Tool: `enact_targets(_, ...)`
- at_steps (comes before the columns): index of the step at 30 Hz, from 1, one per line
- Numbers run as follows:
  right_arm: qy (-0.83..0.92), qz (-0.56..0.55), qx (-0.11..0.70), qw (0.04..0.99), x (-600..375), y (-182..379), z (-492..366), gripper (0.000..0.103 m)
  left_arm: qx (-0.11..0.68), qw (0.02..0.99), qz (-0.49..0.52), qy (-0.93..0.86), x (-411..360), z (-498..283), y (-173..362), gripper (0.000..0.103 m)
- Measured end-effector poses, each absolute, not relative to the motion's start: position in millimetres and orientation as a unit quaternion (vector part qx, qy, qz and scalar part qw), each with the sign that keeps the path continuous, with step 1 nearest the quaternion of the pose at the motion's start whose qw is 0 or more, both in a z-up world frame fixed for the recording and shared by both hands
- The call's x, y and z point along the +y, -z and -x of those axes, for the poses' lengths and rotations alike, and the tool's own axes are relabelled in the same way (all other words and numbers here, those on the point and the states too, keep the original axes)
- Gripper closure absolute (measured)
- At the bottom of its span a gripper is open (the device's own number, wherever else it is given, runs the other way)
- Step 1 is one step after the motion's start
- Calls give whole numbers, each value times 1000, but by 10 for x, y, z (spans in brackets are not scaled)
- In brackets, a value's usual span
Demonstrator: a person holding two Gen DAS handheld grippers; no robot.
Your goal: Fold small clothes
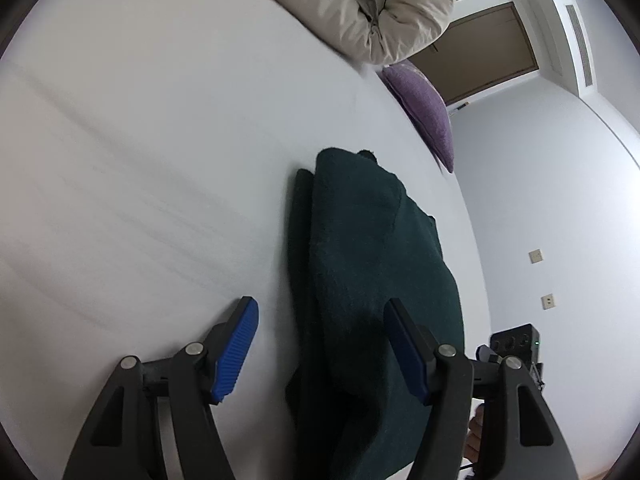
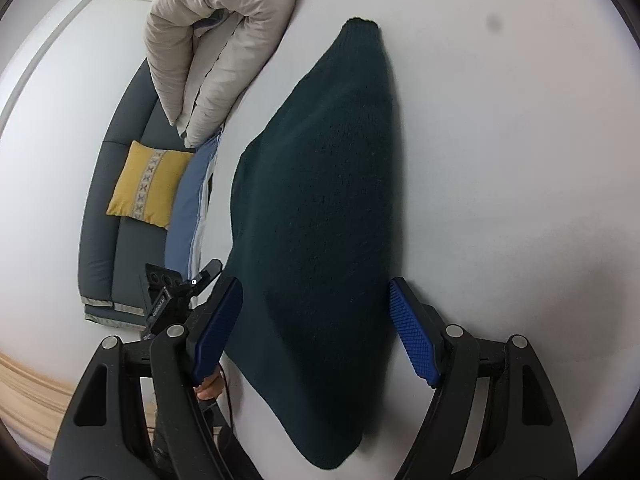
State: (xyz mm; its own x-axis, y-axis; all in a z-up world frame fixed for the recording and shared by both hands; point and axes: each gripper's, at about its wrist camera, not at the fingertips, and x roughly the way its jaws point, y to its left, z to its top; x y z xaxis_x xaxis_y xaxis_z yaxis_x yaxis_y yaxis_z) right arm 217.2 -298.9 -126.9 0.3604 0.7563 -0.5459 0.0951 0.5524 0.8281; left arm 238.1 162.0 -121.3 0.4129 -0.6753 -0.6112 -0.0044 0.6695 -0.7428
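Dark green knit garment (image 2: 320, 216) folded on white surface (image 2: 500, 160), both grippers open

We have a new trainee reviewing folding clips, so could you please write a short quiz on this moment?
1. True or false: the right gripper is clamped on the dark green knitted garment.
2. Which lies nearest the garment's far end: A) beige puffy quilted jacket, B) yellow patterned cushion, C) black device?
3. Fill in: the garment rests on a ____ sheet.

Key
1. False; its blue pads stand apart, clear of the fabric, and the left gripper is open too.
2. A
3. white
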Motion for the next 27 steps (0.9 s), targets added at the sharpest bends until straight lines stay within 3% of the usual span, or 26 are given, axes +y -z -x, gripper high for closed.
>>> enact_targets(13,-223,-376,549,713,-2808,1340,-2127,34,518,731,384,224,1577,-2572,1335,36)
enact_targets(15,-220,-373,549,715,-2772,1353,-2120,37,522,735,372,222,1514,-2586,1322,39)
enact_targets(17,-215,-369,548,720,-2757,1359,-2090,43,533,730,365,224,1430,-2607,1344,64)
enact_targets(19,-210,-355,547,729,-2730,1329,-2058,48,536,721,376,228,1393,-2578,1386,70)
enact_targets(23,-204,-321,540,751,-2676,1176,-1972,58,532,732,359,228,1347,-2506,1289,76)
enact_targets(27,-204,-301,525,769,-2622,919,-1878,62,525,743,343,233,1308,-2398,1092,78)
